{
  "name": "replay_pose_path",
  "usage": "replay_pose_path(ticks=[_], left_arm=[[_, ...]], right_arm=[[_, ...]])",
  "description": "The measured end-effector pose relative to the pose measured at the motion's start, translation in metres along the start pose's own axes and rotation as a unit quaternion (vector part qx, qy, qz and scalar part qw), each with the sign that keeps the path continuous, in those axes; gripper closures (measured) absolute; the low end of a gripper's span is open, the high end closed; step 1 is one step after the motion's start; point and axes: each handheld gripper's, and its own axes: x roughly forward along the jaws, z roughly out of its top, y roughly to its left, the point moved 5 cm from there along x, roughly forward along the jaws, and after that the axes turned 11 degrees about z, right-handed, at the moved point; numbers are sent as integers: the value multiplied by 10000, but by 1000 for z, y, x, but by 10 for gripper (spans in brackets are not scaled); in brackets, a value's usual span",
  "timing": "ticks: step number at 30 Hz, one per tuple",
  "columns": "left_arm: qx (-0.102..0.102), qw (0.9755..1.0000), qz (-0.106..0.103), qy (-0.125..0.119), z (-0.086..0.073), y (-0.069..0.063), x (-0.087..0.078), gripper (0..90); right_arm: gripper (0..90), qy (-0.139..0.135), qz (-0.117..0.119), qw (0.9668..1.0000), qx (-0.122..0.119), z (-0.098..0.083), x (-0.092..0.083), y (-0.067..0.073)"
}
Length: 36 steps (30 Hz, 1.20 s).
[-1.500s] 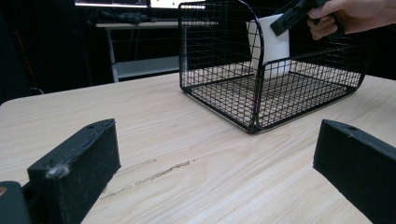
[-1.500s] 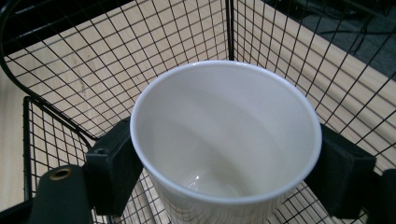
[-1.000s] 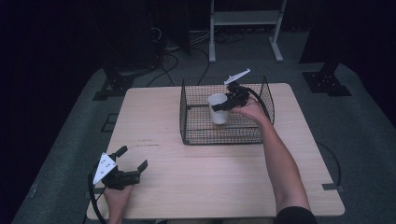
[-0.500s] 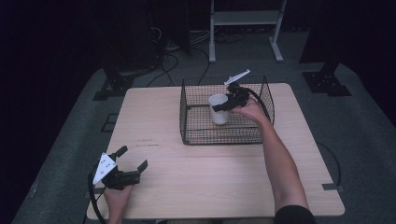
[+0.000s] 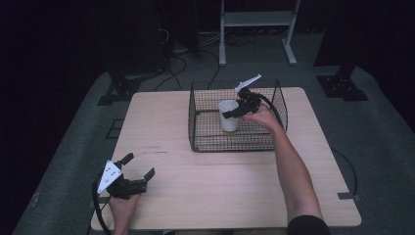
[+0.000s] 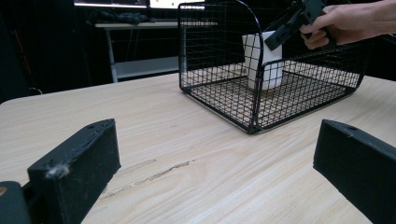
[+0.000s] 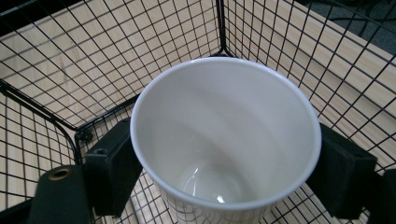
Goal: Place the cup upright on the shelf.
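Dark floor, cables and a pale shelf frame surround a light wooden table (image 5: 235, 191) in the high view. Toward the table's far edge, right of its middle, stands a black wire basket (image 5: 205, 139). Inside it a white cup (image 5: 228, 116) stands upright on the basket floor, near the centre. The right gripper (image 5: 232, 112) reaches over the basket's far right rim, its jaws clamped on the cup's sides just below the rim. The left gripper (image 5: 137, 170) rests by the table's near left corner, well apart from the basket, jaws spread with nothing between them.

Seen from the left gripper view, its two black jaws stand wide apart low over the bare wood. Farther off the wire basket (image 6: 261, 105) sits on the table with the cup (image 6: 261, 65) upright inside, and the person's hand (image 6: 345, 21) holds the right gripper against the cup from above.

Looking down from the right gripper view, the cup (image 7: 219, 140) is empty, its mouth facing the camera, with one black pad (image 7: 109, 163) pressed to each side. Basket mesh (image 7: 56, 60) lies beneath and around it.
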Motion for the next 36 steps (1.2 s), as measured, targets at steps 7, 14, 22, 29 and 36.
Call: replay_pose_path(ticks=[7,14,22,29,36], left_arm=[[4,10000,-1,-2,0,0,0,0],[4,10000,1,-3,0,0,0,0],[13,10000,4,-4,0,0,0,0],[20,10000,8,-6,0,0,0,0],[19,10000,4,-6,0,-1,0,0]], right_arm=[[189,31,-5,10000,-23,-2,1,0],[181,81,-32,9999,-79,-3,2,2],[158,187,-62,9997,-129,-4,1,7],[153,179,-55,9998,-105,-6,-1,7],[132,156,-141,9997,-105,-9,-2,7]])
